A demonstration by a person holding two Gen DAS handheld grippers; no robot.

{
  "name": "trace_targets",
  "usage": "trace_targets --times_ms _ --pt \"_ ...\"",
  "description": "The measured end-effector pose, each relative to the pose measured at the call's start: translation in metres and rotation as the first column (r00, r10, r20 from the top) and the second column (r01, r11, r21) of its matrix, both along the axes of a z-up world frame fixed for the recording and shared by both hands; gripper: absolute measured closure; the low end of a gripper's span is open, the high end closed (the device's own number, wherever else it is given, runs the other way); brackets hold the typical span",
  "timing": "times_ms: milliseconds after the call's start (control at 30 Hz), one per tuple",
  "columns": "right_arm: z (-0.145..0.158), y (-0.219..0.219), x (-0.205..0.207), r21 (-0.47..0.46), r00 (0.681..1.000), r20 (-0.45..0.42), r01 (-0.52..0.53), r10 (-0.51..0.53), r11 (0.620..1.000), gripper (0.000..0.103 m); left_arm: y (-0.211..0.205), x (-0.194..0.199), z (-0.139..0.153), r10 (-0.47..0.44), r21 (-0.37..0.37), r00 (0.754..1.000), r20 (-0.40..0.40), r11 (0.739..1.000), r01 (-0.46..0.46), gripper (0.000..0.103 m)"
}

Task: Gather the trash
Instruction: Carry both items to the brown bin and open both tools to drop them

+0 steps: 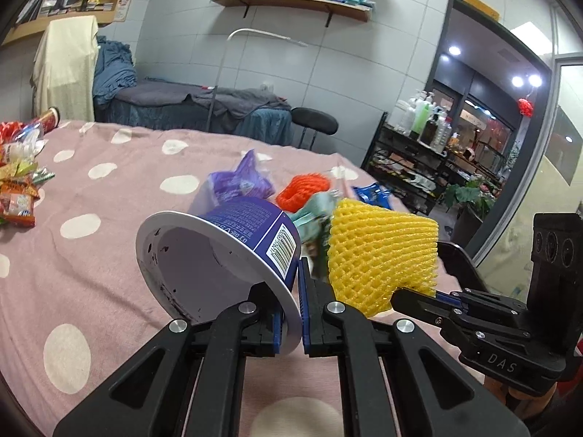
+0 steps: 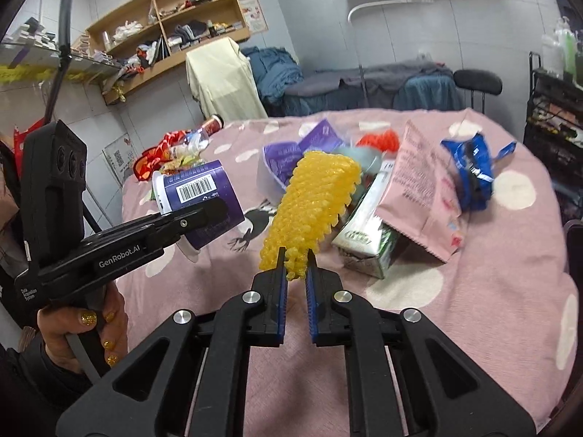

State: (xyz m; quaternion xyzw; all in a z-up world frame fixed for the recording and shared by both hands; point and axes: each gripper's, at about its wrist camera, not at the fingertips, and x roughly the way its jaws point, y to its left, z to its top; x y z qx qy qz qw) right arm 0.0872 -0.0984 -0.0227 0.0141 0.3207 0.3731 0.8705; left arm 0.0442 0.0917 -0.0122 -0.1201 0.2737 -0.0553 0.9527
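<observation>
Left gripper (image 1: 291, 313): my jaws are clamped on the rim of the purple paper cup (image 1: 233, 255) — held tilted, mouth toward the cam, dark specks inside, barcode on its side.
Right gripper (image 2: 296, 273): pinched tight on the lower edge of the yellow foam fruit net (image 2: 313, 200), which sticks up and away from my fingertips, clear of the bedspread.
Surface: pink blanket w/ white dots (image 2: 492, 291).
Trash on blanket, center: pink snack bag (image 2: 419, 189) leaning over a green-and-white carton (image 2: 368, 233); blue wrapper (image 2: 470, 167) just beside the bag; orange foam net (image 2: 379, 140) and purple wrapper (image 2: 320, 136) farther back.
Far-left pile: red and orange snack packets (image 1: 16, 189) — well apart from the center heap.
Hand (image 2: 83, 338): gold-glitter nails, wrapped round the left gripper's handle.
</observation>
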Motion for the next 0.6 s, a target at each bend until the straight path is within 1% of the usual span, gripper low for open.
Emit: trace_targets --times_ms 100,200,267,333,400,467,533,600 --pt "0.011 -0.022 -0.006 0.016 0.998 0.038 0.046 -0.047 0.999 0.093 -0.018 0.002 0.01 -0.055 -0.002 0.998 0.026 0.998 0.055 0.095" --pt "0.019 -0.049 -0.008 0.025 0.99 0.069 0.119 -0.121 0.993 0.093 -0.043 0.009 0.014 -0.125 0.007 0.991 0.04 0.992 0.124 0.095" --pt "0.023 -0.068 -0.008 0.021 0.978 0.095 0.182 -0.184 0.983 0.093 -0.061 0.018 0.015 -0.181 0.006 0.983 0.038 0.984 0.181 0.095" --pt "0.024 -0.088 -0.009 0.02 0.965 0.102 0.242 -0.243 0.97 0.093 -0.08 0.028 0.014 -0.239 0.009 0.971 0.033 0.971 0.238 0.095" --pt "0.024 -0.113 -0.006 0.024 0.945 0.1 0.309 -0.31 0.951 0.093 -0.097 0.035 0.013 -0.283 0.013 0.959 0.027 0.959 0.282 0.095" --pt "0.023 -0.137 0.0 0.018 0.92 0.093 0.38 -0.38 0.925 0.093 -0.116 0.045 0.012 -0.337 0.001 0.941 0.016 0.941 0.337 0.095" --pt "0.02 -0.16 0.004 0.005 0.889 0.088 0.45 -0.449 0.893 0.093 -0.133 0.054 0.012 -0.385 -0.004 0.923 0.013 0.923 0.385 0.095" --pt "0.014 -0.183 0.009 -0.01 0.856 0.08 0.513 -0.511 0.858 0.093 -0.15 0.059 0.012 -0.42 0.012 0.908 0.017 0.908 0.42 0.095"
